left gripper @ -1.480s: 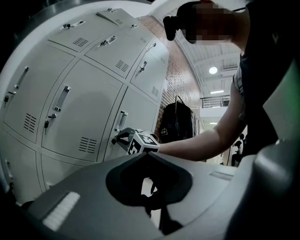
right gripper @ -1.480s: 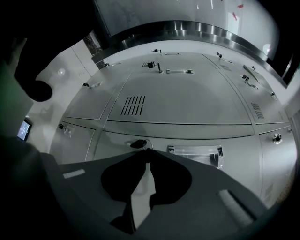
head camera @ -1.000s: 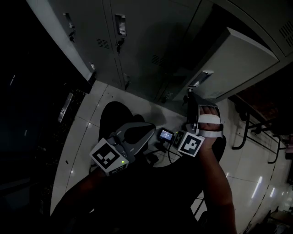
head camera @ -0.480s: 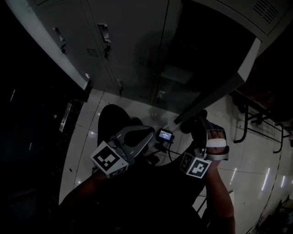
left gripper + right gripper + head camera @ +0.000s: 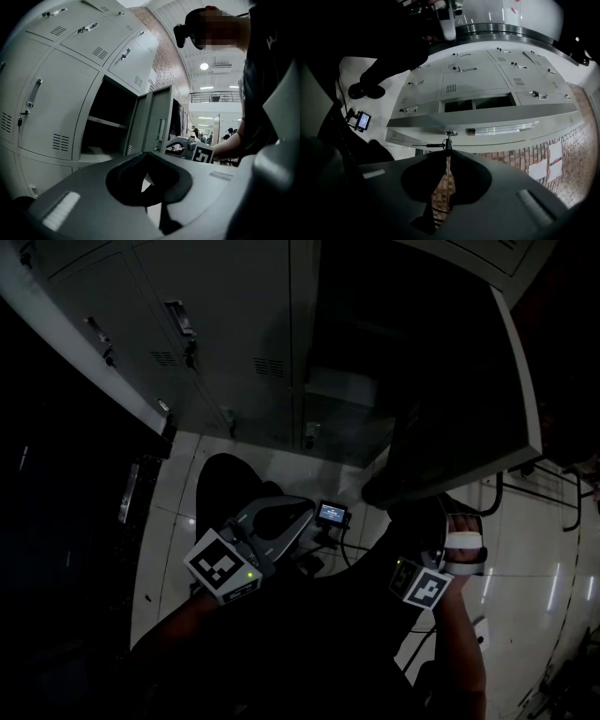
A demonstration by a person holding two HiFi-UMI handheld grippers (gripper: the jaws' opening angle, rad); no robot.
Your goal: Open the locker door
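The grey locker door (image 5: 459, 399) stands swung wide open to the right, and the dark open compartment (image 5: 347, 381) shows behind it. My right gripper (image 5: 433, 538) is under the door's lower edge, its tips hidden there. In the right gripper view the door (image 5: 487, 117) is edge-on with its long handle (image 5: 501, 127). The right gripper (image 5: 447, 149) is closing, and its jaws pinch a small key (image 5: 448, 136) that sticks out of the door. My left gripper (image 5: 298, 518) hangs low in front of me, shut and holding nothing; it (image 5: 146, 157) faces the open compartment (image 5: 108, 122).
Shut lockers (image 5: 178, 343) with latches fill the wall left of the open one. A small lit screen (image 5: 331, 513) hangs between the grippers. Metal furniture legs (image 5: 497, 512) stand on the glossy tiled floor at the right. Distant people (image 5: 192, 131) show down the hall.
The door has swung further out and to the right, with the right gripper moving right and down with it. The left gripper has stayed put.
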